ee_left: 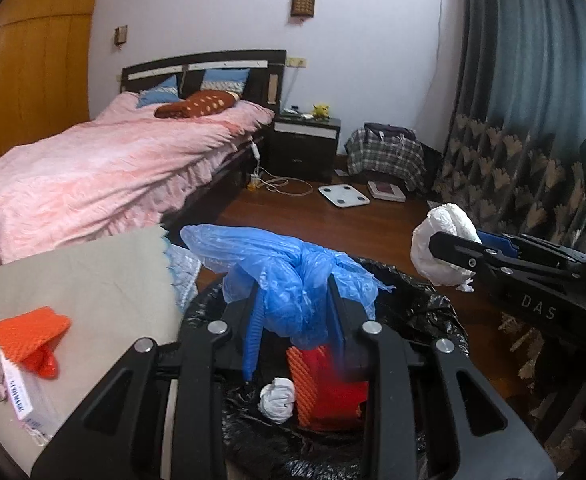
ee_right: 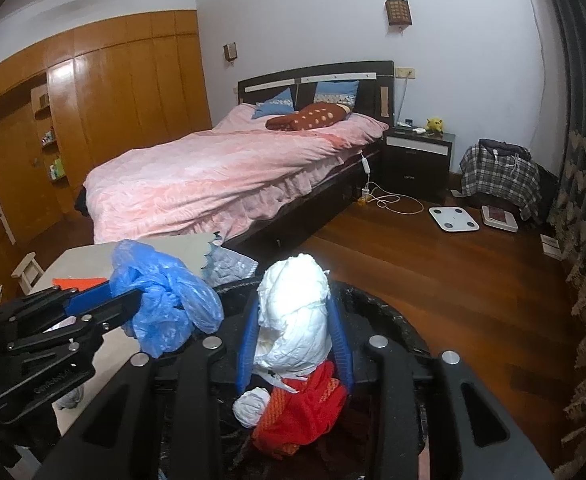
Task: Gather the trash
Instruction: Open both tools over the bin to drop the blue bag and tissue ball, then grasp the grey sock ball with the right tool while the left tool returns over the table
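Your left gripper (ee_left: 295,320) is pinching the crumpled blue plastic bag (ee_left: 289,272) right over the black-lined trash bin (ee_left: 433,320). Your right gripper (ee_right: 295,344) is clamped on a wad of white paper (ee_right: 295,312) just to its right, also above the bin. Down inside there's already an orange mesh piece (ee_right: 301,412) and a small white ball (ee_right: 251,404), and another orange mesh scrap (ee_left: 29,336) sits on the near-left table (ee_left: 93,280).
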